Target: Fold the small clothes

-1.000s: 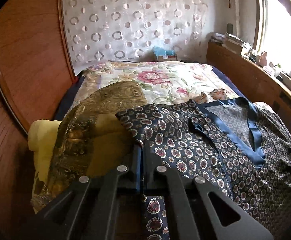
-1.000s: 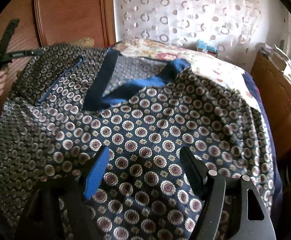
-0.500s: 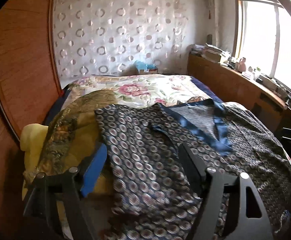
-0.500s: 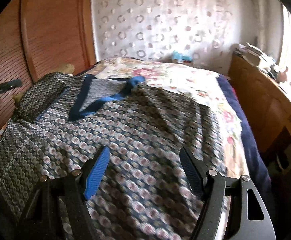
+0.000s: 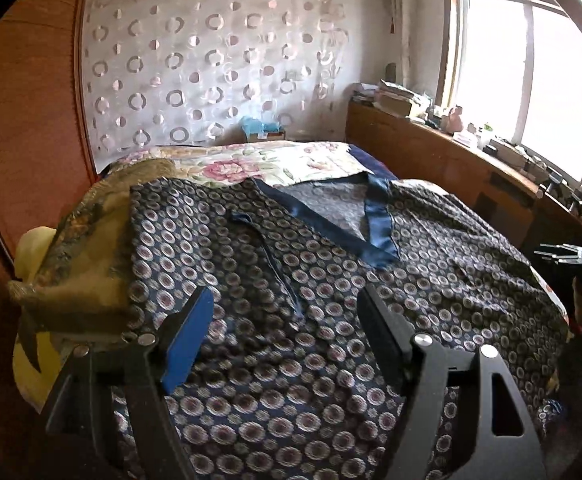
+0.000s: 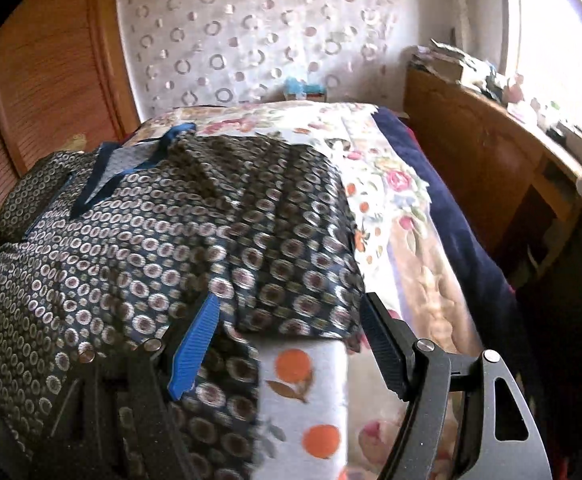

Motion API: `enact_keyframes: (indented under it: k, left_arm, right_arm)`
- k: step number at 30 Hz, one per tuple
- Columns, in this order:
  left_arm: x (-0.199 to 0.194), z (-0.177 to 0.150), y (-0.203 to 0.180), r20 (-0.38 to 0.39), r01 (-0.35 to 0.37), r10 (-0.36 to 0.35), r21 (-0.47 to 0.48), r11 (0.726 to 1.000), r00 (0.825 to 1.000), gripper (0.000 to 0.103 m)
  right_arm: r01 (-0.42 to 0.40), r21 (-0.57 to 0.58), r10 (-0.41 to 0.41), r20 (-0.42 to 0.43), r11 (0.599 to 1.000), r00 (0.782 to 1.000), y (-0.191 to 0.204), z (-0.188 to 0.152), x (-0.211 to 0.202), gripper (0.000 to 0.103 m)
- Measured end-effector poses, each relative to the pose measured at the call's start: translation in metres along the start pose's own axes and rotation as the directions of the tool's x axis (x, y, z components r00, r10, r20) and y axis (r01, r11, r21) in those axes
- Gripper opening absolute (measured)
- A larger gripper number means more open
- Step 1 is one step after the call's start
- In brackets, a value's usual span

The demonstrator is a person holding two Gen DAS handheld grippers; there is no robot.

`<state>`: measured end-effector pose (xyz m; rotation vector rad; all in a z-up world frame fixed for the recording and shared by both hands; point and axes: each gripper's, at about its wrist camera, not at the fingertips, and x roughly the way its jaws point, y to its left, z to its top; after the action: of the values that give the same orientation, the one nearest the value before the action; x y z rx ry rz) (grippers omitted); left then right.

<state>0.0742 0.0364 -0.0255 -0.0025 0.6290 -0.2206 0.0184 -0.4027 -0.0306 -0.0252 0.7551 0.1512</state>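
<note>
A dark navy garment [image 5: 315, 280] with a round medallion print and a blue satin V-neck trim [image 5: 375, 224] lies spread flat on the bed. My left gripper [image 5: 287, 320] is open and empty, just above the garment's near left part. My right gripper [image 6: 291, 328] is open and empty at the garment's [image 6: 171, 220] near right corner, over its hem. The right gripper also shows at the far right edge of the left wrist view [image 5: 571, 252].
A floral bedspread [image 6: 387, 184] covers the bed. An olive and yellow cloth pile [image 5: 75, 264] lies at the garment's left. A white cloth with orange fruit print [image 6: 307, 396] lies under the right gripper. Wooden wall panels [image 5: 23, 120] stand left, a cluttered wooden ledge [image 5: 471, 160] right.
My left gripper let go of the garment's left shoulder, opened and drew back. My right gripper stayed open and moved right, to the garment's near right corner.
</note>
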Motion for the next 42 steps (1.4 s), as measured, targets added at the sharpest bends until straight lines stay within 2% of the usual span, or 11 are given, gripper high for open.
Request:
enact_keyframes:
  k: [5,14,20,22,23,26,28,34,38,42]
  left_arm:
    - [0.002,-0.008,-0.018,-0.021,0.026,-0.026,0.012,1.000,0.999,0.075]
    - [0.006,-0.018,-0.039,-0.048,0.066,-0.064,0.029,0.997,0.997,0.075]
    - [0.005,-0.021,-0.051,-0.053,0.086,-0.084,0.039,0.996,0.995,0.075]
    - [0.004,-0.023,-0.055,-0.054,0.093,-0.090,0.040,0.995,0.994,0.075]
    - [0.004,-0.022,-0.057,-0.054,0.096,-0.093,0.042,0.995,0.994,0.075]
    - [0.004,-0.023,-0.061,-0.054,0.101,-0.099,0.044,0.994,0.994,0.075]
    - [0.003,-0.024,-0.063,-0.055,0.105,-0.102,0.046,0.993,0.993,0.075]
    - [0.004,-0.024,-0.067,-0.060,0.104,-0.101,0.055,0.993,0.993,0.075]
    - [0.003,-0.024,-0.068,-0.054,0.099,-0.096,0.054,0.994,0.994,0.075]
    - [0.002,-0.023,-0.067,-0.048,0.100,-0.097,0.047,0.994,0.994,0.075]
  right_arm:
    - [-0.009,0.036,0.010,-0.024,0.999,1.000,-0.010,0.001,0.000,0.073]
    - [-0.060,0.088,0.067,-0.079,0.994,0.995,-0.024,0.001,0.014,0.059]
    - [-0.074,0.097,0.082,-0.084,0.993,0.993,-0.029,0.003,0.019,0.040]
    - [-0.074,0.093,0.082,-0.080,0.993,0.993,-0.029,0.004,0.020,0.027]
    - [-0.074,0.085,0.080,-0.077,0.994,0.994,-0.028,0.005,0.021,0.026]
    - [-0.031,0.043,0.034,-0.075,0.999,0.997,-0.021,0.007,0.023,0.016]
    - [0.008,0.004,-0.007,-0.073,1.000,0.997,-0.017,0.008,0.024,0.005]
    - [0.040,-0.054,-0.040,0.004,0.998,0.999,0.000,0.017,0.011,0.002]
    - [-0.011,-0.094,0.018,0.075,0.996,0.997,0.024,0.028,-0.007,0.002]
    - [-0.080,-0.166,0.092,0.070,0.983,0.993,0.063,0.028,-0.010,0.002]
